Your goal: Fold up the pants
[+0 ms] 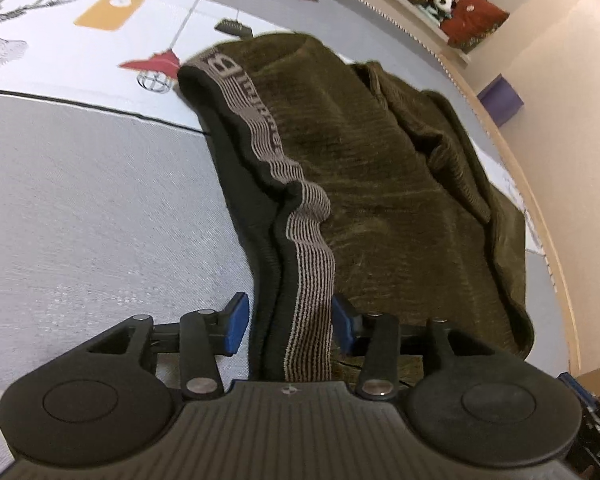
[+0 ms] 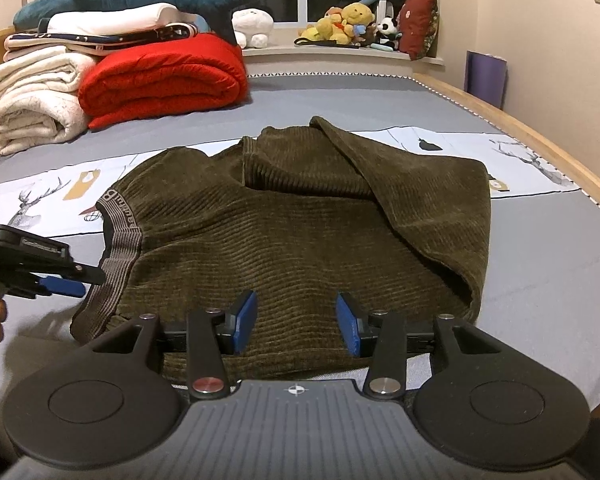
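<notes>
Olive corduroy pants (image 1: 380,184) folded on a grey bed sheet (image 1: 100,208), striped waistband (image 1: 308,280) running between the blue pads (image 1: 236,322) of the left gripper (image 1: 290,320), jaws parted, neither pad visibly pressing the cloth.

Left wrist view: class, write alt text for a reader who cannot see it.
Olive corduroy pants lie bunched on a grey bed, their striped waistband running between the left claw's open blue pads, which do not press it.
</notes>
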`<state>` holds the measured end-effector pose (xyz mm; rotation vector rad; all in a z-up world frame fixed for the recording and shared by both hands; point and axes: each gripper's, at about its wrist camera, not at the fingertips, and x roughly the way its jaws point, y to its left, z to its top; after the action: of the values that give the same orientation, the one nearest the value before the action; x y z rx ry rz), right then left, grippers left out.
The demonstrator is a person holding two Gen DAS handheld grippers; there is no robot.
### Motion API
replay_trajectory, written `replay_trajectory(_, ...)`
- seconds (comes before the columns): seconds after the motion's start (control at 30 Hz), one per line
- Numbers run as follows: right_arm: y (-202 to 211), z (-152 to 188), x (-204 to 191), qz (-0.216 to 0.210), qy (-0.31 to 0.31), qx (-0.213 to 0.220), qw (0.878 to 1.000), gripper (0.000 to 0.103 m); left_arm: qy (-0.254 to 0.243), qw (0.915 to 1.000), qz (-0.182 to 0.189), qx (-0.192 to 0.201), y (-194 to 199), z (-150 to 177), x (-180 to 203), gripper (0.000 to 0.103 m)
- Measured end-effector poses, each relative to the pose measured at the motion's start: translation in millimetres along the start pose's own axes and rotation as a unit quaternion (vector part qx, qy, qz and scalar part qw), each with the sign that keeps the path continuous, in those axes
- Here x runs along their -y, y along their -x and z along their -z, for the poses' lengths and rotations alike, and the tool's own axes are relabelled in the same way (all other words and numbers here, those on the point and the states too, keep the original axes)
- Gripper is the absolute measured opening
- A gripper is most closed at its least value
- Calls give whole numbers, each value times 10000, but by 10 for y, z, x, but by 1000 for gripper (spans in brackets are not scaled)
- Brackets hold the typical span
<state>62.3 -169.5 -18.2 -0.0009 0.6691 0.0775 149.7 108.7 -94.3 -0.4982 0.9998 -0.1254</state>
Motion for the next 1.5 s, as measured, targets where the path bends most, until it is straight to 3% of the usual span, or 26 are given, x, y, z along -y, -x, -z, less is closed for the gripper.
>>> replay_trajectory(0.1, -10, 6, -29, 23, 46, -20, 10000, 48, -168, 9997, -156, -2, -71, 22, 64, 59)
replay_trajectory(0.2, -20, 20, -81, 65, 124, -45, 9999, 49, -512, 9983, -280, 6, -107, 42, 167, 58)
replay_trajectory(0.37, -26, 43, -202, 83, 360, -71, 9993, 49, -1194, 9916, -440, 231, -14, 89, 314, 20)
replay_trajectory(0.5, -23, 80, -293, 109, 539, -90, 9984, 49, -1493, 9861, -438, 580, 218, 124, 377, 14)
replay_trajectory(0.67, -18, 103, -353, 124, 681, -128, 9975, 49, -1274, 9877, -600, 681, 502, 86, 107, 0)
replay_trajectory(0.8, -28, 115, -399, 98, 724, -180, 9972, 49, -725, 9867, -1218, 794, 843, -12, -362, 0)
replay_trajectory(0.87, -35, 122, -436, 72, 737, -196, 9971, 49, -9, 9953, -743, 615, 978, -24, -709, 0)
replay_trajectory(0.93, -42, 126, -488, 30, 762, -205, 9969, 49, 488, 9964, -379, 589, 1055, 33, -899, 0)
replay_trajectory(1.0, -47, 123, -543, -16, 795, -204, 9966, 49, 513, 9965, -301, 592, 1080, 92, -913, 2)
replay_trajectory(1.1, -55, 134, -621, -73, 869, -214, 9960, 49, 290, 9976, -218, 594, 1048, 131, -793, 13)
replay_trajectory(1.27, -25, 144, -673, -104, 1046, -163, 9943, 49, 68, 9983, 88, 564, 891, 95, -550, 42)
replay_trajectory(1.43, -17, 152, -543, -9, 960, -196, 9952, 49, -26, 9994, 103, 332, 541, 16, -302, 52)
replay_trajectory(1.5, -9, 155, -478, 30, 916, -199, 9956, 49, -31, 9998, 67, 175, 391, -13, -203, 71)
